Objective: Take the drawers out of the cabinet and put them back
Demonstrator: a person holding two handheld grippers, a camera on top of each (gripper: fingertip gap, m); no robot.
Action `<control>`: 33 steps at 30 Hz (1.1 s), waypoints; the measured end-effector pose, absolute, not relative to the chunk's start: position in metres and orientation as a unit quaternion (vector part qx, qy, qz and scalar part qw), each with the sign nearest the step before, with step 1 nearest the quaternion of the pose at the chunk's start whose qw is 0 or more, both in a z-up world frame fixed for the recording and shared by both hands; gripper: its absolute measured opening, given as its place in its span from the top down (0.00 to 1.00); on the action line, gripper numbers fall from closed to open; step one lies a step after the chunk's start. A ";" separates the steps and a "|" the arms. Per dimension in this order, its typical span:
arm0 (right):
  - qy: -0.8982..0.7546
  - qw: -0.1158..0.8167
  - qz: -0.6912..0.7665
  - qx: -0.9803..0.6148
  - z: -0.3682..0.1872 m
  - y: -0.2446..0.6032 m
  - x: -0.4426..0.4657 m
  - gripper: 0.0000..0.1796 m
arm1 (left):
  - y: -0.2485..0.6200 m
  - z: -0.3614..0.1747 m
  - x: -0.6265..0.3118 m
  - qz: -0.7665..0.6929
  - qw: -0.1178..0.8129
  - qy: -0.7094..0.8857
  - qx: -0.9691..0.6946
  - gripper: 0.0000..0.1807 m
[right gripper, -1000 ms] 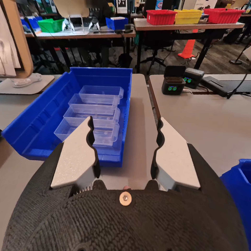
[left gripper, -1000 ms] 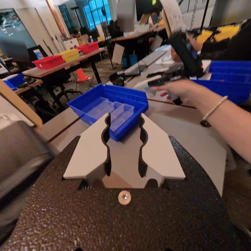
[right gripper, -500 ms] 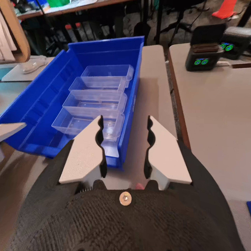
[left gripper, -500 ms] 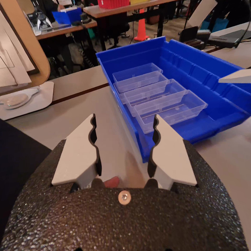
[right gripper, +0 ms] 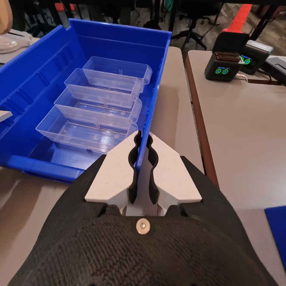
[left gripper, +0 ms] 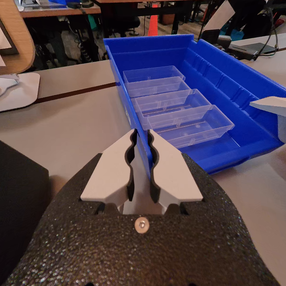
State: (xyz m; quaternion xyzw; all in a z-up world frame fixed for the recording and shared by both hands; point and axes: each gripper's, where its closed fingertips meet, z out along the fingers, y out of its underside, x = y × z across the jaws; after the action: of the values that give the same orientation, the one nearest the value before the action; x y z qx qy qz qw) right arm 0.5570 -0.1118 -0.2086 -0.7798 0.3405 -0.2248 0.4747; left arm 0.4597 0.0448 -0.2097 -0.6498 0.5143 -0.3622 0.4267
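Observation:
A blue bin (left gripper: pixel 224 80) stands on the grey table and holds several clear plastic drawers (left gripper: pixel 182 123) laid side by side. My left gripper (left gripper: pixel 141 133) is shut on the bin's left side wall near its front corner. My right gripper (right gripper: pixel 144 134) is shut on the bin's right side wall (right gripper: pixel 154 86) near its front corner. The drawers also show in the right wrist view (right gripper: pixel 92 123). Each gripper's finger shows at the edge of the other's view, the right one in the left wrist view (left gripper: pixel 269 106). No cabinet is clearly in view.
Two dark charging cases with green displays (right gripper: pixel 222 68) stand on the adjoining table to the right. A second blue bin's corner (right gripper: pixel 277 219) is at the near right. A white stand base (left gripper: pixel 17 91) and a dark object (left gripper: pixel 18 193) lie to the left.
Both grippers have moved down to the blue bin and closed, the left on its left wall and the right on its right wall. They were open before.

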 end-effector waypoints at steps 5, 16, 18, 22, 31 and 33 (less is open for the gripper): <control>0.354 0.498 -0.271 -0.744 -0.190 -0.130 0.516 0.98 | 0.036 -0.194 0.434 -0.369 0.459 0.512 -0.625 0.98; 0.322 0.502 -0.337 -0.728 -0.007 -0.128 0.423 0.97 | 0.040 -0.027 0.354 -0.396 0.492 0.509 -0.584 0.98; 0.303 0.514 -0.340 -0.727 0.025 -0.109 0.401 0.97 | 0.055 0.005 0.330 -0.393 0.505 0.501 -0.582 0.98; 0.250 0.551 -0.331 -0.724 0.075 -0.054 0.345 0.96 | 0.103 0.053 0.266 -0.372 0.535 0.481 -0.587 0.98; 0.100 0.610 -0.234 -0.750 0.097 0.103 0.174 0.94 | 0.222 0.078 0.054 -0.282 0.593 0.388 -0.647 0.97; 0.059 0.614 -0.202 -0.761 0.080 0.138 0.129 0.94 | 0.245 0.062 -0.001 -0.254 0.597 0.360 -0.670 0.97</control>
State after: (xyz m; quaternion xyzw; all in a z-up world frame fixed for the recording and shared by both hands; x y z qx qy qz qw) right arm 0.1289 0.1381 0.0797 -0.7610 0.0590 -0.2020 0.6137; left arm -0.0013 0.2447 0.0625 -0.6702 0.3604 -0.2543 0.5970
